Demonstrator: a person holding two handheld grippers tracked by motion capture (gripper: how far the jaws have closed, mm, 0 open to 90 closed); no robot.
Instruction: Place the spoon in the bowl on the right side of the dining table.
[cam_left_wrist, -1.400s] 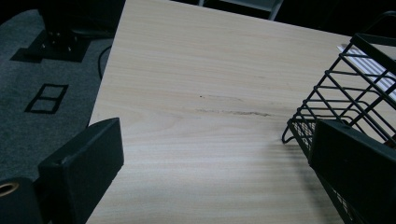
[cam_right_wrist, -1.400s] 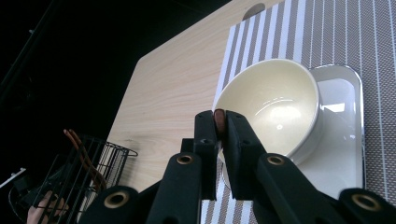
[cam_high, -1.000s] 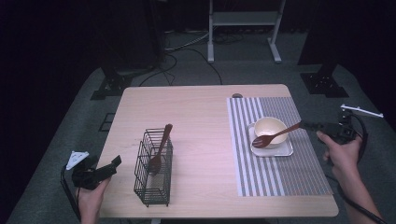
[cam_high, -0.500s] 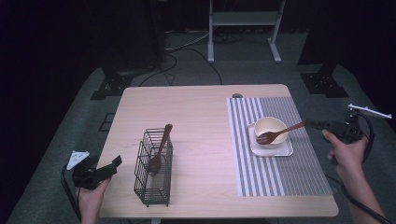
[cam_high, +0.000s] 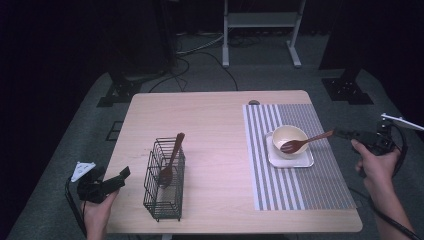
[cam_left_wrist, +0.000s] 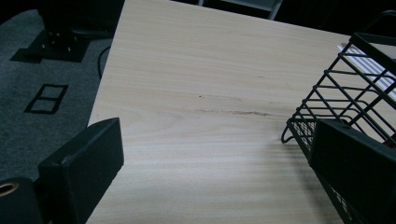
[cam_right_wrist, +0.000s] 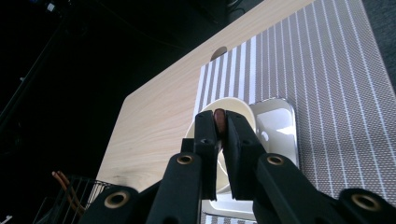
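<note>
Utensils number two: one wooden fork (cam_high: 306, 142) and one wooden spoon (cam_high: 171, 160). There is one cream bowl (cam_high: 289, 137), one small white tray (cam_high: 291, 158) under it, one striped placemat (cam_high: 300, 180) beneath both, and one black wire caddy (cam_high: 163, 181), all on a pale wooden table (cam_high: 215, 130). The fork's tines lie in the bowl while its handle slopes up and out to the right over the placemat. The right gripper (cam_high: 353, 134), held off the table's right edge, has its jaws clenched on the tip of that handle; the right gripper view shows the brown end pinched between them. The spoon stands tilted in the caddy, bowl end down, handle leaning up over the rim. The left gripper (cam_high: 118, 177) sits at the table's front left corner near the caddy, jaws spread wide and grasping nothing
</note>
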